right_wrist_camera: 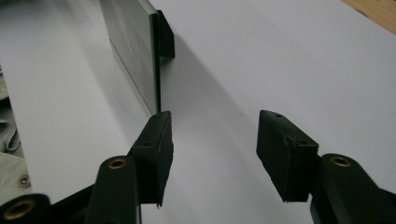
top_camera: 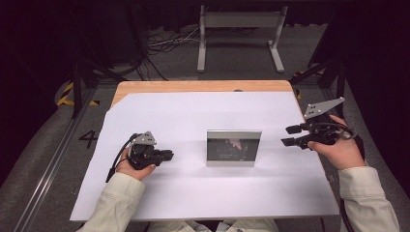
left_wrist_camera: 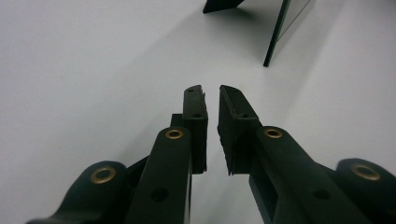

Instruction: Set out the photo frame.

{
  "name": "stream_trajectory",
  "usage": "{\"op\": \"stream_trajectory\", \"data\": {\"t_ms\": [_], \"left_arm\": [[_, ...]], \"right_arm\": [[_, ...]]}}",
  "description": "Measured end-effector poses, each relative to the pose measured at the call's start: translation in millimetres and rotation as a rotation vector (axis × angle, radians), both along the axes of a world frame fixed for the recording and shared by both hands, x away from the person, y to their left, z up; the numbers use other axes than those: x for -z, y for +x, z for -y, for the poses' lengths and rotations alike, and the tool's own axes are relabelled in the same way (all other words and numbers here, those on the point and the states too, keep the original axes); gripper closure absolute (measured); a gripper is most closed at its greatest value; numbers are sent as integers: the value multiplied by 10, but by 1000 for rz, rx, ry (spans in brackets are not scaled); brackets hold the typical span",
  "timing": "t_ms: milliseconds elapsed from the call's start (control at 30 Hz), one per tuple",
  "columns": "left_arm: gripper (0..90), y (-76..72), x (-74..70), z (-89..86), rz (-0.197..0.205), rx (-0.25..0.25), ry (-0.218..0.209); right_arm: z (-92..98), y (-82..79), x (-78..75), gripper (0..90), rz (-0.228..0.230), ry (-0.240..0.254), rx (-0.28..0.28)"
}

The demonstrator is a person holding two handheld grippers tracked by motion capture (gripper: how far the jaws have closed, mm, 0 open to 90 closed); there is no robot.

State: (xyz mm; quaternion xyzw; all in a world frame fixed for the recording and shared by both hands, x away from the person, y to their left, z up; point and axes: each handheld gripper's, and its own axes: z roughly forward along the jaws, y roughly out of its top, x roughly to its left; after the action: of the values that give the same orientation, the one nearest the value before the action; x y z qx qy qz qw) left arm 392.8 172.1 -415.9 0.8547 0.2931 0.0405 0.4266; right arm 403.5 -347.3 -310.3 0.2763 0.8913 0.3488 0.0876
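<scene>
White sheeting [top_camera: 193, 188] covered the wooden desk [top_camera: 193, 86], with dark floor, cables and a metal stand [top_camera: 240, 36] beyond. At mid-desk stood the picture frame [top_camera: 234, 147], upright on its rear prop, glass toward you. Your right gripper [top_camera: 289, 136] hovered just beside its right edge, jaws spread wide and empty; the likely step was a grasp, so you needed to centre the edge between the jaws and close gently, since the frame could tip. Your left gripper [top_camera: 168, 154] rested well apart, jaws nearly together, holding nothing. No obstruction lay between.
</scene>
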Motion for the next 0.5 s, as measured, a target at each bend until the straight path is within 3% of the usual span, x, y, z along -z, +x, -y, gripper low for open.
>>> {"op": "stream_trajectory", "data": {"t_ms": [267, 500], "left_arm": [[806, 2, -6, -24, 3, -18, -4], [797, 4, -6, -26, 6, -22, -7]], "right_arm": [[115, -17, 155, 458, -4, 13, 64], [110, -37, 268, 452, -6, 19, 74]]}}
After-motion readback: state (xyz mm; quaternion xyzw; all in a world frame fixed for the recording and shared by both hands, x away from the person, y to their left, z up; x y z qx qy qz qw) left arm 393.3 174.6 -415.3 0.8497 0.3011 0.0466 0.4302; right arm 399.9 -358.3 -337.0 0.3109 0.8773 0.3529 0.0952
